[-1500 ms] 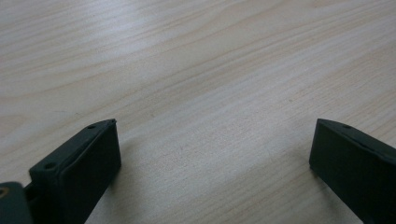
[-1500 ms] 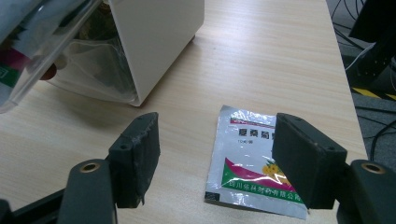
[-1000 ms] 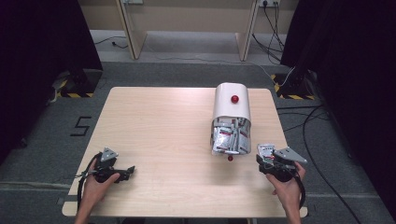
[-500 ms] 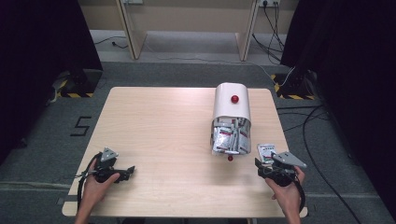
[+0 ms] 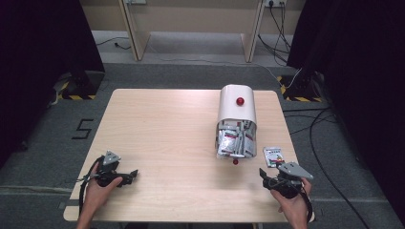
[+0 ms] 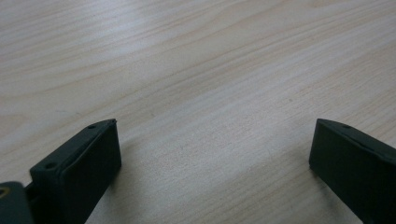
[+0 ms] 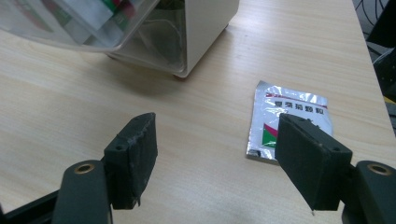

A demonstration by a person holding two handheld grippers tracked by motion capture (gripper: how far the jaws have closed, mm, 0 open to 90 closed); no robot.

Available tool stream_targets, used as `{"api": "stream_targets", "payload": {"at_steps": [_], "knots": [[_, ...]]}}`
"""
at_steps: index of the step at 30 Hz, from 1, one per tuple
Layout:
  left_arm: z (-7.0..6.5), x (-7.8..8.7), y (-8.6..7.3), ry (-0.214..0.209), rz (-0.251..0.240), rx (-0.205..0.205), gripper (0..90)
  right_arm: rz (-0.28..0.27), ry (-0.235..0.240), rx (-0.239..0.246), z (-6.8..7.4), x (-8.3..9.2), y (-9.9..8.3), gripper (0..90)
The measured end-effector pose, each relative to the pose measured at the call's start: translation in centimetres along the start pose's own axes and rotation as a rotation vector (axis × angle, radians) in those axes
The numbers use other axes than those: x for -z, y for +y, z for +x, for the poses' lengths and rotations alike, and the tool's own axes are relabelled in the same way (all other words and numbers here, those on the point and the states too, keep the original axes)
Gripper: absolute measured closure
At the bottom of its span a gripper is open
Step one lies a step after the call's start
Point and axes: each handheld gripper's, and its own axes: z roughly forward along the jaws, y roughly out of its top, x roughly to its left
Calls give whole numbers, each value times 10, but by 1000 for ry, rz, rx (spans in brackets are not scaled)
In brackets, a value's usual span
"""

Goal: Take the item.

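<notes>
Here, in the high view, the right gripper (image 5: 270,177) sits at the counter's (image 5: 167,129) near right corner, held in a hand (image 5: 292,202). A silver sachet (image 5: 273,155) lies flat on the wood just beyond its jaws, apart from them. Farther ahead and to the left of those jaws stands a white dispenser (image 5: 236,114) with a red knob (image 5: 239,101), its clear front packed with more sachets (image 5: 235,141). The left gripper (image 5: 128,176) rests near the counter's near left corner in the other hand (image 5: 99,188), well apart from all of this.

In the left gripper view, the two black jaws stand wide apart with bare counter (image 6: 201,84) between them; they hold nothing.

In the right gripper view, the jaws are spread wide with bare wood between them. The sachet (image 7: 288,116), silver with a red, white and green label, lies just past the right-hand jaw, which covers its near edge. The dispenser's (image 7: 205,32) corner stands ahead and to the left of the jaws.
</notes>
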Motion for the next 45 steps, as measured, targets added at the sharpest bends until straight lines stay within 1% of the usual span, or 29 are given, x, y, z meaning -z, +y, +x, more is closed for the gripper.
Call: {"api": "stream_targets", "payload": {"at_steps": [5, 11, 14, 21, 27, 35, 45], "knots": [[0, 0, 0, 0, 0, 1, 14, -4, 6, 2, 2, 2, -3, 301], [0, 0, 0, 0, 0, 0, 14, -5, 17, 1, 7, 3, -9, 271], [0, 0, 0, 0, 0, 0, 14, -5, 24, -10, 10, 3, -13, 247], [0, 0, 0, 0, 1, 0, 14, -4, 32, -7, 13, 4, -18, 243], [0, 0, 0, 0, 0, 0, 14, 2, 35, -4, 15, 5, -23, 238], [0, 0, 0, 0, 0, 0, 14, 9, 36, -8, 17, 6, -30, 193], [0, 0, 0, 0, 0, 0, 14, 1, 46, -5, 20, 10, -37, 178]]}}
